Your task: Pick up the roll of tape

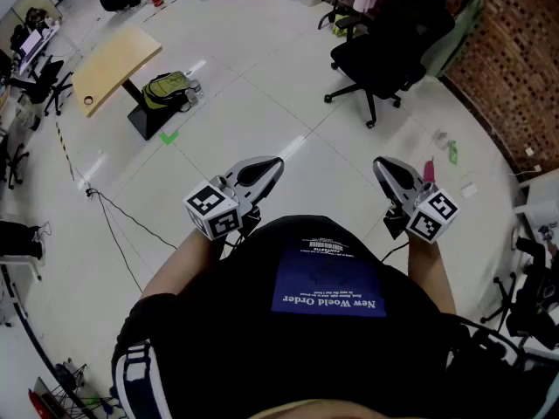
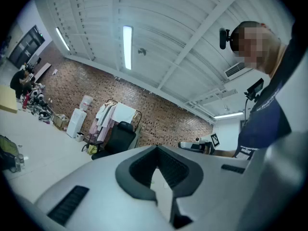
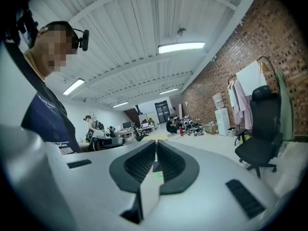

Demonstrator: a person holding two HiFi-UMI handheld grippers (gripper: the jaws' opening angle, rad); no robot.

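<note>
Blue print (image 1: 329,288), blk tee (image 1: 227,339): "New World Order".

Bright ceiling tubes (image 2: 127,47) overhead; fisheye-warped edges.

Pale floor (image 1: 262,85), brick wall (image 1: 515,68), black office chair (image 1: 384,51) — tilted wooden table (image 1: 113,64)

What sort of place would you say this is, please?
Probably an open-plan office or lab workspace: a black wheeled office chair, a light wooden desk and a red brick wall.
</note>
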